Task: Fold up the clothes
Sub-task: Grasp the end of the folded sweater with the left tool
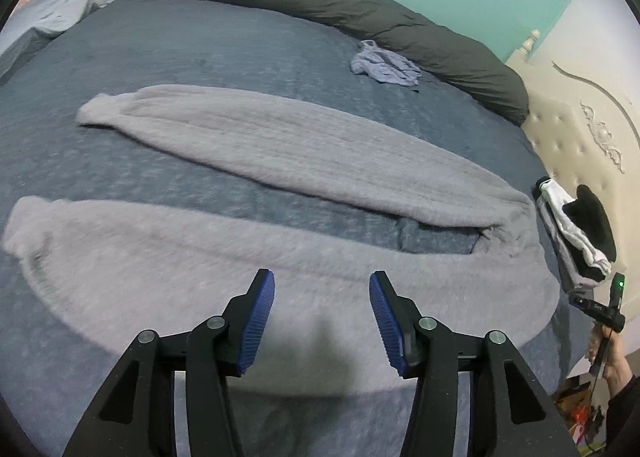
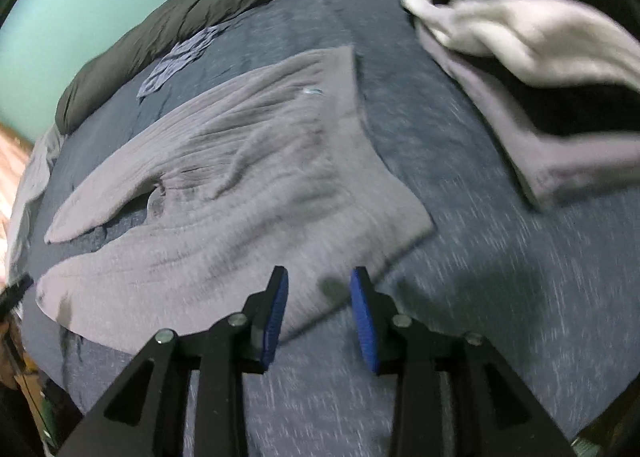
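Observation:
A grey fuzzy pair of trousers (image 1: 280, 145) lies spread flat on the blue bed cover (image 1: 180, 45), legs apart and pointing left. My left gripper (image 1: 322, 293) is open and empty, just above the near leg (image 1: 200, 253). In the right wrist view the same trousers (image 2: 240, 161) lie ahead and left. My right gripper (image 2: 319, 285) is open and empty, hovering over the near waistband corner (image 2: 348, 269). The right gripper also shows at the left wrist view's right edge (image 1: 608, 309).
A stack of folded clothes, white, black and grey (image 2: 540, 69), sits at the right by the cream headboard (image 1: 580, 117). A crumpled light-blue garment (image 1: 384, 65) lies further back. A dark grey rolled duvet (image 1: 320, 1) runs along the bed's far side against the teal wall.

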